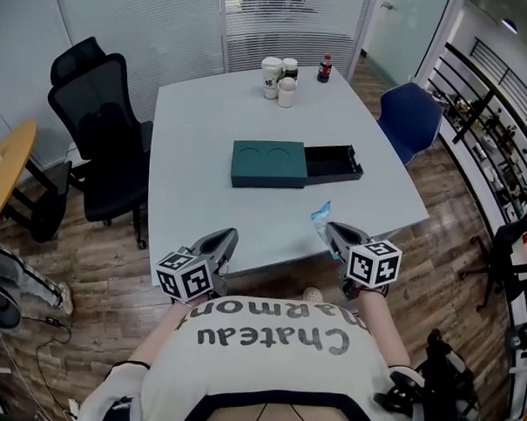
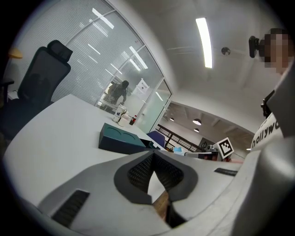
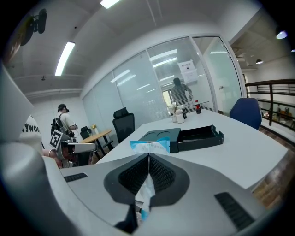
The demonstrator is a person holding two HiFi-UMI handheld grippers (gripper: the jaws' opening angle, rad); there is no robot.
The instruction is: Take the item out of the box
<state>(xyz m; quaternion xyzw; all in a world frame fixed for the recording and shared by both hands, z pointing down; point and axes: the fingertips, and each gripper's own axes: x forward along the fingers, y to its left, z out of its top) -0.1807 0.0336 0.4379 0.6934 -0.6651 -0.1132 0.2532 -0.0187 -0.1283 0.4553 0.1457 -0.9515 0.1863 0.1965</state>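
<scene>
Right gripper point(image 3: 148, 156) clamping packet point(image 3: 148, 146), holding it at near edge of table point(image 1: 207, 115), well apart from box point(image 1: 296, 163). Box lying mid-table, drawer standing out, looking empty. Left gripper point(image 2: 153, 154) hanging by same edge, jaws touching, gripping nothing. Judging removal as done; perhaps only setting packet down remaining.

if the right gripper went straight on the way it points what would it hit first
Probably the dark green box: the right hand-held gripper, shut on a blue-and-white packet, points across the white table at its closed sleeve end. Nothing else shows in between, though its height above the tabletop is unclear.
</scene>
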